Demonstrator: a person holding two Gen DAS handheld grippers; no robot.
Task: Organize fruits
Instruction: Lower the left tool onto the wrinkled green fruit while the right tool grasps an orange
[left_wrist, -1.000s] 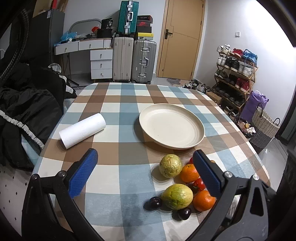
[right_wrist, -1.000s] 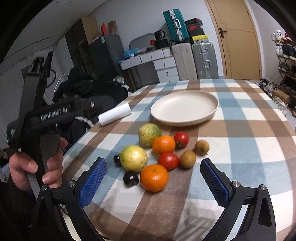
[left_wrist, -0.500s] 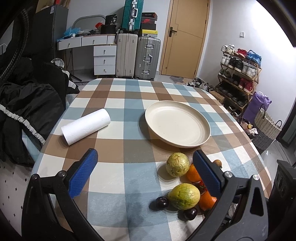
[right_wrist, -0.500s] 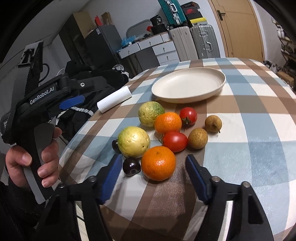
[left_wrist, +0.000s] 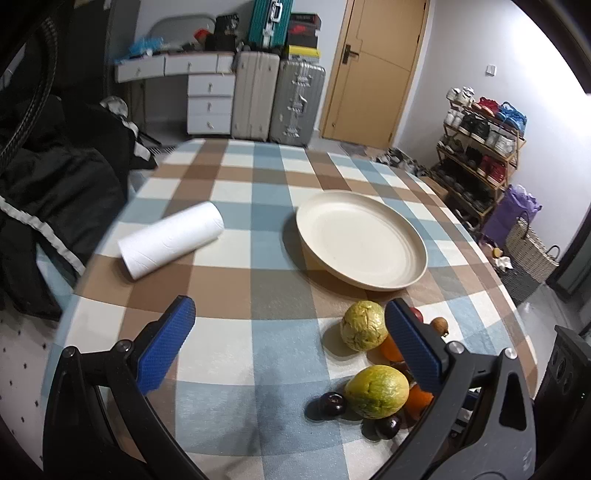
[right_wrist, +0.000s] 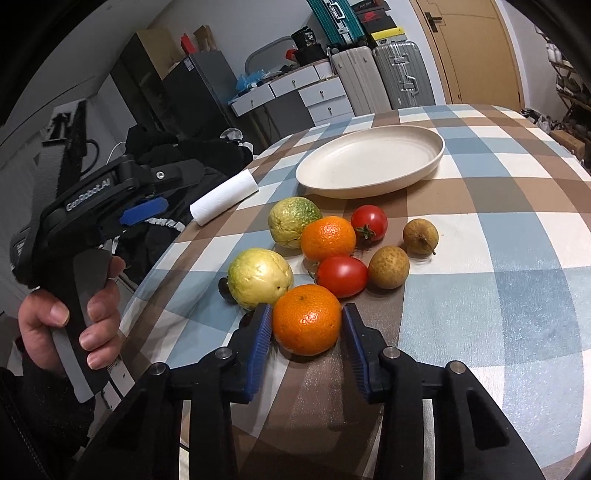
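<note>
On the checked tablecloth, a cluster of fruit lies in front of a cream plate: two oranges, two yellow-green guavas, two tomatoes, two brown longans and dark cherries. My right gripper is closing on the nearest orange, which still rests on the cloth; both blue pads meet its sides. My left gripper hangs open over bare cloth, left of the fruit, with nothing between its fingers. Its right finger hides part of the cluster. The plate holds nothing.
A white paper roll lies left of the plate. A person's hand grips the left gripper's handle off the table's left edge. Dark clothing is piled beside that edge. Suitcases, drawers, a door and a shoe rack stand behind.
The right jaws have come in from wide apart onto the nearest orange, and that gripper has edged closer to it. The left gripper has drifted slightly and stays open.
</note>
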